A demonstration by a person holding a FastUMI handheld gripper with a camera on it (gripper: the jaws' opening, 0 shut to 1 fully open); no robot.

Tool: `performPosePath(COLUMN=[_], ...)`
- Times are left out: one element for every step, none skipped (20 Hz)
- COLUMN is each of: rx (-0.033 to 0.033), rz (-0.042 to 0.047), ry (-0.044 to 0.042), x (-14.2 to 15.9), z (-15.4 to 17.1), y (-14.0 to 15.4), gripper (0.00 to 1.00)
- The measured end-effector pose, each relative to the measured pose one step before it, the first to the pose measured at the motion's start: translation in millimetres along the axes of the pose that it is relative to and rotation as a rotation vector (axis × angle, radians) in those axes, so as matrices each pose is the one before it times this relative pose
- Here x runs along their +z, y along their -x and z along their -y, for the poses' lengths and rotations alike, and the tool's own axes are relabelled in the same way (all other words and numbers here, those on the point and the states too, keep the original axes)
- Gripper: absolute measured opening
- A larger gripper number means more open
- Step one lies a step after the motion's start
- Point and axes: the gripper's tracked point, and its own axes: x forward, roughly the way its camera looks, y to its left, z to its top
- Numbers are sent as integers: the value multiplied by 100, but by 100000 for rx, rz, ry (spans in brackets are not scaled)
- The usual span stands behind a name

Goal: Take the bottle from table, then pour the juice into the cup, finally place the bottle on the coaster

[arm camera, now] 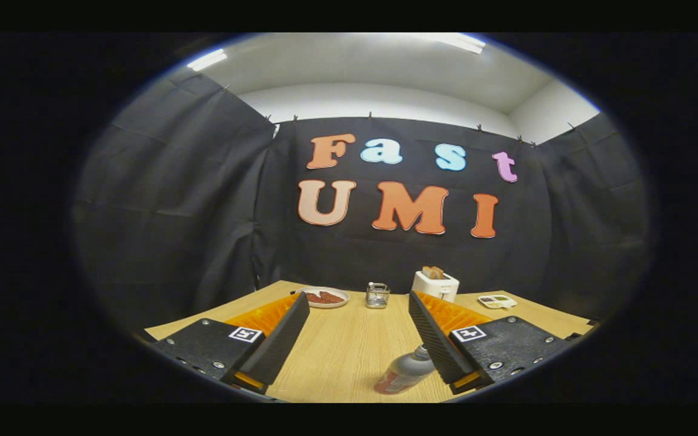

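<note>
Your hand-held gripper [358, 339] is spread wide and grips nothing. The bottle [405, 372] stands on the counter [349, 351] low between the fingers, hard by the right one. Grasping, pouring and setting down are all left.

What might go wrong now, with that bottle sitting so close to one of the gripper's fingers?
The gripper is open, and the bottle stands near its right finger, not centred between the two. Closing here might knock it over rather than grip it.

The bottle looks narrow, so a nudge could topple it onto the table.

A small glass container stands beyond the fingers; a far reach could hit it.
</note>
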Motion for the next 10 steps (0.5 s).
performPosePath(rx=[-940, -545, -414, -1008, -1274, -1205, -729, 222, -997, -1816], rz=[-379, -108, -628, -443, -622, -828, -838, -1224, -725, -428], ry=[964, 679, 868, 793, 394, -301, -632, -89, 124, -75], x=[-466, -396, -655, -732, -698, -912, -965, -1014, -848, -588], z=[120, 54, 71, 328, 484, 405, 298, -60, 305, 636], y=[-12, -122, -22, 31, 23, -110, -19, 75, 51, 179], gripper=[97, 97, 97, 97, 97, 97, 97, 96, 96, 96])
